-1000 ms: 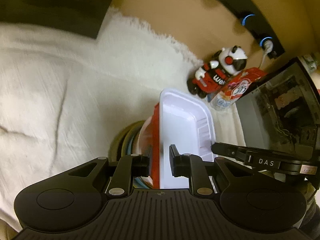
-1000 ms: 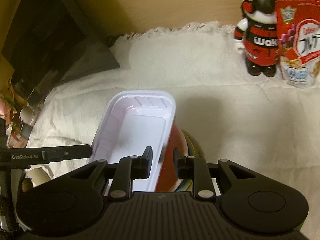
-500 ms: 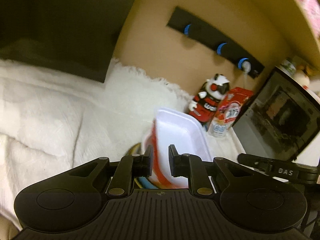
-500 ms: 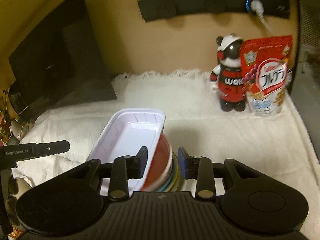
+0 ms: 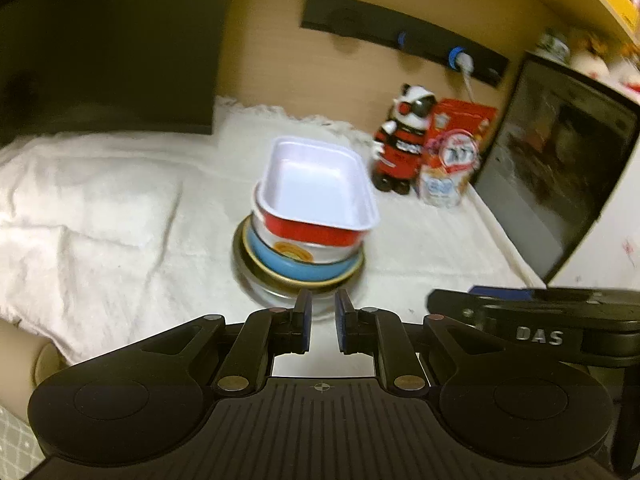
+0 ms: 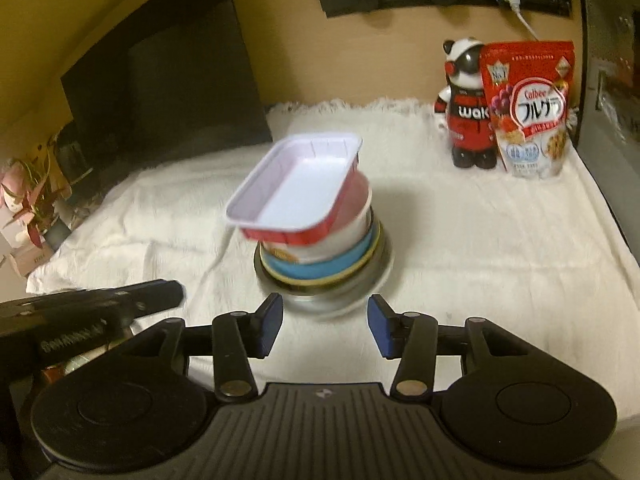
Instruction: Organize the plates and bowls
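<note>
- One dark monitor [image 6: 168,80] stands at the far left of the surface [image 6: 480,240], which is draped in one white cloth.
- One left tool [image 5: 320,316], jaws narrowed almost shut, holds nothing.
- One stack sits mid-cloth: a red-sided white tray [image 6: 296,184] tilted on top, a white bowl [image 6: 344,236], a blue plate [image 6: 320,268], and a metal dish [image 6: 332,292] lowest.
- One right tool [image 6: 326,326], jaws just opening, moderately wide, empty.
- One panda figure [image 6: 466,108] touches one cereal bag [image 6: 528,112] at far right.
</note>
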A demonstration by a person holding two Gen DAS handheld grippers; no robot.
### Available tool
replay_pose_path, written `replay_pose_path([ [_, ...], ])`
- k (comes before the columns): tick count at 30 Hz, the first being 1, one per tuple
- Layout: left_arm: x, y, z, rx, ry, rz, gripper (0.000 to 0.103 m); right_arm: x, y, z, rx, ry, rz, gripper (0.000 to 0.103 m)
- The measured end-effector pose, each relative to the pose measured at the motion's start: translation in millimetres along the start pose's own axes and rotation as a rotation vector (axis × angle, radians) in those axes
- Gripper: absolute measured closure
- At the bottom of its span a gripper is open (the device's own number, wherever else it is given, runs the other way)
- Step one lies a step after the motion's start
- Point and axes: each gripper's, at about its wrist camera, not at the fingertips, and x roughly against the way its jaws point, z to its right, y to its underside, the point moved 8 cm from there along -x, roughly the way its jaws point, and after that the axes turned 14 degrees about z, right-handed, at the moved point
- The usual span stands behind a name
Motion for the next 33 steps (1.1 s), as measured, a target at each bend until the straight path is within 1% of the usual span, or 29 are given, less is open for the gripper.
replay_pose_path([
  [2,2,-1,5,-0.044,-0.009,0.017,0.088,5,3,-4,0.019,0.019,0.006,0.056],
  [3,2,-2,5,-0.052,-0.016,0.012,0.088,8,3,-6,0.029,0.030,0.015,0.055],
  [5,2,-1,6,-0.052,-0.003,-0.013,0.088,11,3,-8,0.026,0.056,0.022,0.054],
  [9,6,3,4,-0.052,-0.002,-0.037,0.088,9,6,-9,-0.013,0.061,-0.008,0.053],
  [18,8,13,-2,-0.055,-0.026,-0.110,0.088,5,21,-12,-0.023,0.077,-0.073,0.053],
  [30,8,21,-1,-0.065,-0.040,-0.150,0.088,7,30,-12,-0.026,0.083,-0.105,0.053],
  [33,8,21,-1,-0.065,-0.041,-0.150,0.088,6,31,-11,-0.029,0.083,-0.115,0.053],
])
